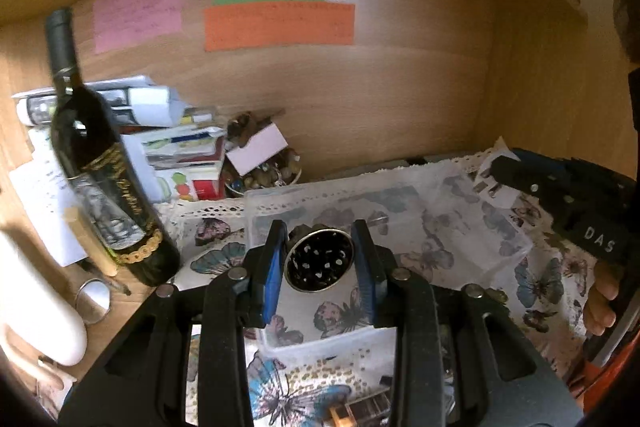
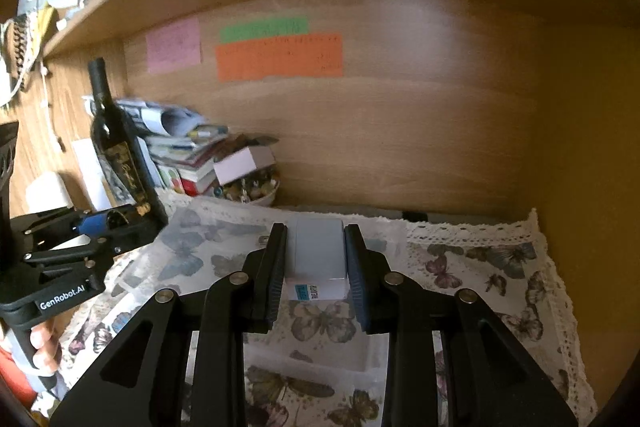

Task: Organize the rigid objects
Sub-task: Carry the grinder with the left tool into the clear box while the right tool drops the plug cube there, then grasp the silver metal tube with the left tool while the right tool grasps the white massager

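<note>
My left gripper (image 1: pixel 319 259) is shut on a round metal grinder (image 1: pixel 319 261) with a dark perforated face and holds it above a clear plastic box (image 1: pixel 500 227) that sits on the butterfly-print cloth (image 1: pixel 552 279). My right gripper (image 2: pixel 316 263) is shut on a small white box (image 2: pixel 318 259) with a blue label and holds it over the same clear plastic box (image 2: pixel 320 359). The right gripper also shows at the right in the left wrist view (image 1: pixel 500 167). The left gripper also shows at the left in the right wrist view (image 2: pixel 96 223).
A dark wine bottle (image 1: pixel 100 163) stands at the left. Behind it lie stacked papers and books (image 1: pixel 160 131) and a bowl of small items (image 1: pixel 264 175). Coloured paper notes (image 1: pixel 280 25) hang on the wooden back wall. A white cylinder (image 1: pixel 36 299) and a metal ring (image 1: pixel 94 299) lie at the left.
</note>
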Demonstrator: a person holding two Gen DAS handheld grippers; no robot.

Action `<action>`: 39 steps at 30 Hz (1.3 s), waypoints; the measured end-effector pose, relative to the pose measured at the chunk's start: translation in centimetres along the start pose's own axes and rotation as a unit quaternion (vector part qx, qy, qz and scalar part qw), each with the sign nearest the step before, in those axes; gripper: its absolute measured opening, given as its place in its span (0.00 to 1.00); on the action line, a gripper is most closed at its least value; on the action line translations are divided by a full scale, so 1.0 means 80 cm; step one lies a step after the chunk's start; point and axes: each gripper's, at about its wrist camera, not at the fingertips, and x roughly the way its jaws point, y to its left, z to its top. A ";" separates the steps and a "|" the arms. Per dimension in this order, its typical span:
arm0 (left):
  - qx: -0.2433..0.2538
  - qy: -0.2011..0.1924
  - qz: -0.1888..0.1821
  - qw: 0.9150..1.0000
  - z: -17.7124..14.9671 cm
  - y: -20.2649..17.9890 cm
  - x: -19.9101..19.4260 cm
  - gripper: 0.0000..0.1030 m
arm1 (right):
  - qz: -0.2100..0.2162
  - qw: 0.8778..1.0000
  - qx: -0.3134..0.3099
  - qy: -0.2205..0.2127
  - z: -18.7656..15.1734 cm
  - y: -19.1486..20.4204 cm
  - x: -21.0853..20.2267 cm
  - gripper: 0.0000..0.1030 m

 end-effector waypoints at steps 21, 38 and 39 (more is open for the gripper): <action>0.020 0.105 -0.004 0.994 -0.017 -0.008 0.103 0.32 | -0.004 0.992 -0.011 0.128 -0.036 -0.001 0.102 0.26; 0.025 0.023 0.005 0.999 -0.021 -0.002 -0.005 0.87 | 0.003 0.998 -0.039 0.043 -0.032 0.015 0.002 0.66; 0.025 0.021 0.007 0.999 -0.027 0.000 -0.015 0.89 | 0.005 0.998 -0.043 0.040 -0.037 0.016 -0.007 0.66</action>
